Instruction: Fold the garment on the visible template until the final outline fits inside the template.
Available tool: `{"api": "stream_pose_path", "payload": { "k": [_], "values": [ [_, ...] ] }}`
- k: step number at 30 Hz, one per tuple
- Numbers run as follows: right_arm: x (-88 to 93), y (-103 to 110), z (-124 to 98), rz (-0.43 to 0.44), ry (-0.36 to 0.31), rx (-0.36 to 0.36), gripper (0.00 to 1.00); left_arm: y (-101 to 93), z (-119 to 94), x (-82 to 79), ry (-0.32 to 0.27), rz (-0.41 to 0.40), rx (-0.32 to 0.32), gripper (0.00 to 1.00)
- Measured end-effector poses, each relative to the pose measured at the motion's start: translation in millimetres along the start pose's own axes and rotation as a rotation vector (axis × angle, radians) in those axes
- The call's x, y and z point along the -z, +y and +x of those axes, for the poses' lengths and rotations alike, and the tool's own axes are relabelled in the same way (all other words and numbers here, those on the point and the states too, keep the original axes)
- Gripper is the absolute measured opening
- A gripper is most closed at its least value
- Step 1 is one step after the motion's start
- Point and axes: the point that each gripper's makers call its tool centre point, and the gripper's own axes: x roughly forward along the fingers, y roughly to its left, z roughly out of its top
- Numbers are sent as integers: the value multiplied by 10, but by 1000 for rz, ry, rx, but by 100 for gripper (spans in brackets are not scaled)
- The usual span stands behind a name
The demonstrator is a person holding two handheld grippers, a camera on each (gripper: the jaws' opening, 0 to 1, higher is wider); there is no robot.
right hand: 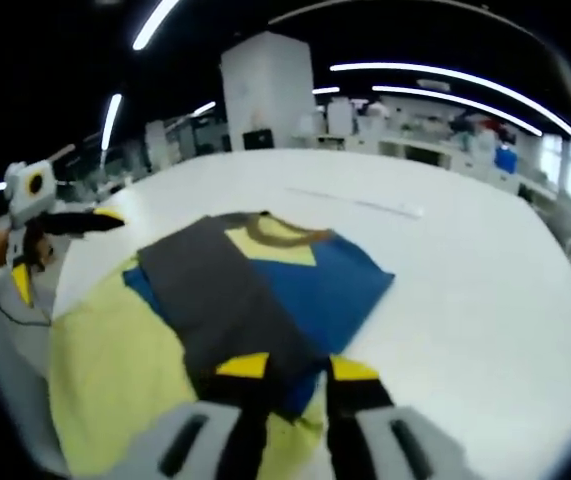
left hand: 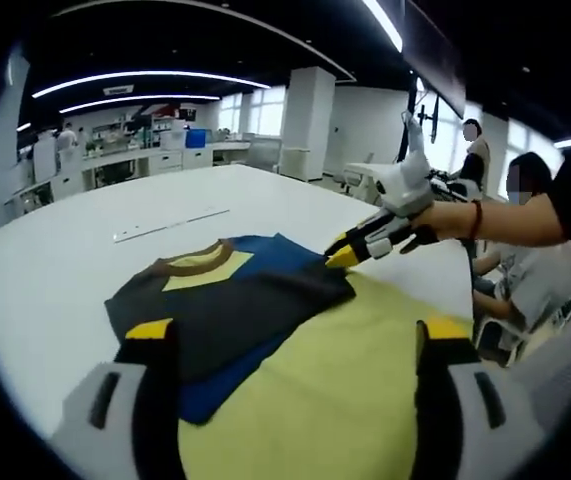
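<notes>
On the broad white table (left hand: 55,270) lies a partly folded dark grey and blue shirt with a brown neckband and a pale yellow patch under the collar (left hand: 227,300), resting across the upper end of a flat pale yellow template sheet (left hand: 345,380). In the left gripper view, the left gripper (left hand: 295,335) has its yellow-tipped black jaws spread wide apart, released, one jaw over the grey cloth at the shirt's near corner and the other over the bare yellow sheet; whether either tip touches is not clear. In that same view the right gripper (left hand: 337,255), held by a person's hand (left hand: 443,218), reaches in from the right with its yellow tips at the shirt's far blue corner. In the right gripper view its jaws stand close together over the near edge of the grey fold, and I cannot tell whether cloth is pinched between them. A thin pale strip (left hand: 170,225) lies on the table beyond the collar, apart from the shirt. No writing or brand can be read anywhere.
</notes>
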Motion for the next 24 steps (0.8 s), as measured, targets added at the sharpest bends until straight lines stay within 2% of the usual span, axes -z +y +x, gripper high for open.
{"api": "stream_pose_path", "payload": {
  "k": [5, 12, 18, 24],
  "values": [
    [-10, -53, -3, 7, -1, 21, 0, -23, -118, 21, 2, 9, -13, 95],
    [-58, -21, -55, -3, -19, 27, 0, 63, -249, 117, 15, -10, -40, 94],
    [-156, -104, -116, 17, -51, 54, 0, 136, -322, 171, 28, -16, -61, 96],
    [-107, -153, -95, 28, -32, 66, 0, 164, -366, 236, 44, -30, -64, 97]
  ]
}}
